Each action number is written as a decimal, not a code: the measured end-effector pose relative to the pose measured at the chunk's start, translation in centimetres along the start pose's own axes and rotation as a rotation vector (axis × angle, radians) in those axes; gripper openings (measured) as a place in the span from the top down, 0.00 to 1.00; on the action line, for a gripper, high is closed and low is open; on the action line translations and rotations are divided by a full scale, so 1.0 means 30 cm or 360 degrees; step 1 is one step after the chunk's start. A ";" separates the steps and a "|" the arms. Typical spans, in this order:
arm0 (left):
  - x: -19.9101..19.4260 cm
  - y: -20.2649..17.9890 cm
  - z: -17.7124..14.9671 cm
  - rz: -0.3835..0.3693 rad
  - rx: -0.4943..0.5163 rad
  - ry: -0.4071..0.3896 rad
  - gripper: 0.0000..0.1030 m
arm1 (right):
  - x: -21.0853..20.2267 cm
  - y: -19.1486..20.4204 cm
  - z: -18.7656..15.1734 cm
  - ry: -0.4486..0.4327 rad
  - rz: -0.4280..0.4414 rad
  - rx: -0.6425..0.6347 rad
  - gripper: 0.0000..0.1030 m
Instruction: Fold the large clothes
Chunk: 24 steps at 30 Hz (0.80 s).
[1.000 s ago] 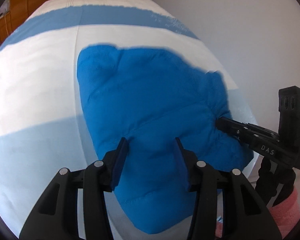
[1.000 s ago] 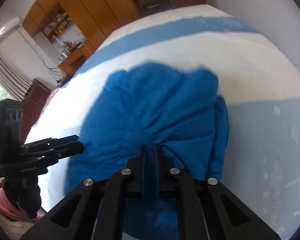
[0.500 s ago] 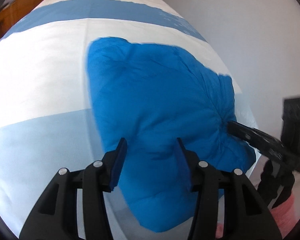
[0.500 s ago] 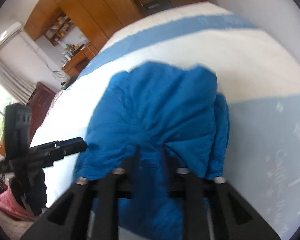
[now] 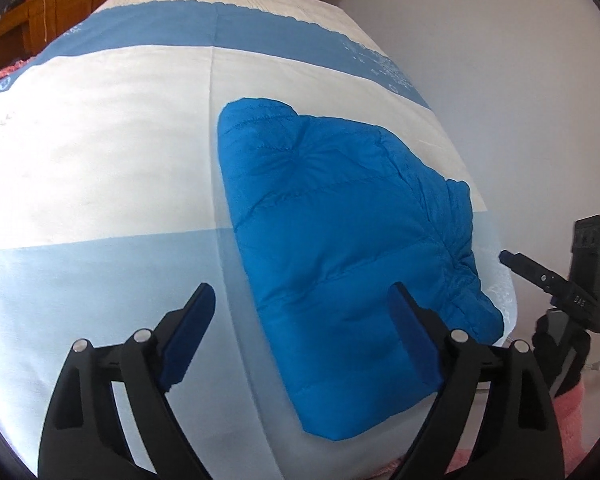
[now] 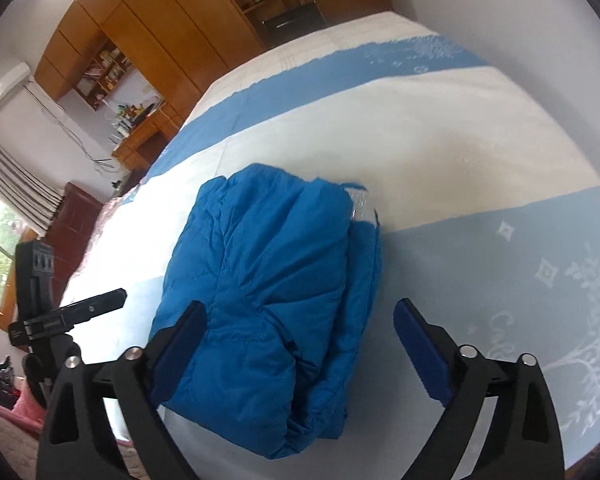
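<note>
Here, in the left wrist view, a folded blue padded jacket (image 5: pixel 340 264) is seen lying on a bed cover (image 5: pixel 100 168) banded in white, pale blue and darker blue. The jacket is taken as landmark. The left gripper (image 5: pixel 304 320) is held above the jacket's near edge, its jaws just opened and now spread wide; one blue pad (image 5: pixel 188 332) is placed over the pale band to the left of the jacket, the other over the blue fabric, and nothing is pressed between them. To the right of the jacket, just off its bunched corner, the right gripper (image 5: pixel 540 280) is seen from the side. A white wall (image 5: pixel 500 80) is seen beyond the jacket on the right. In the right wrist view, the same jacket (image 6: pixel 268 300) is shown as a thick stacked bundle, its layered edges turned toward the right. The right gripper (image 6: pixel 300 332) has likewise just been opened; its jaws are spread wide and empty, the left pad over the jacket's near corner, the right pad over the pale patterned band beside it. To the left of the jacket, clear of it, the left gripper (image 6: pixel 80 312) is recorded. Wooden cabinets (image 6: pixel 160 20) are noted far beyond the jacket.
</note>
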State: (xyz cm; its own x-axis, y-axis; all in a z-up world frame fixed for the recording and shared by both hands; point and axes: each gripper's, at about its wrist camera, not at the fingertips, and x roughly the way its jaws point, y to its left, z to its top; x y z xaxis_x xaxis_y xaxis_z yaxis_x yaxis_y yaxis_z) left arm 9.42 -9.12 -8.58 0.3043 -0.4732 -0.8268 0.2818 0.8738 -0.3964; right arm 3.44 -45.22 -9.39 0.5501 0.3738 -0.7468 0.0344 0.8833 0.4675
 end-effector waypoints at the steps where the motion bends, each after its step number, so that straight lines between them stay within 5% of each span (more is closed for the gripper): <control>1: 0.005 0.000 -0.002 -0.0008 0.0003 0.0007 0.15 | 0.004 -0.011 -0.003 0.0012 0.0023 0.0012 0.05; 13: 0.109 0.004 -0.032 -0.0146 0.0036 0.0169 0.14 | 0.153 -0.182 -0.019 0.0182 0.0443 0.0248 0.04; 24: 0.191 0.018 -0.050 -0.0214 0.0023 0.0250 0.14 | 0.331 -0.251 -0.035 0.0405 0.0618 0.0357 0.04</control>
State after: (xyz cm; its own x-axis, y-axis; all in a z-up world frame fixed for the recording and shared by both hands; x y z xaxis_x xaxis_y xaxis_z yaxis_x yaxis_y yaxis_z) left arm 9.94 -11.18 -14.14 0.1176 -0.5614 -0.8192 0.3236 0.8015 -0.5028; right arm 7.76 -47.87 -20.82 0.3383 0.7437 -0.5766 0.0613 0.5940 0.8021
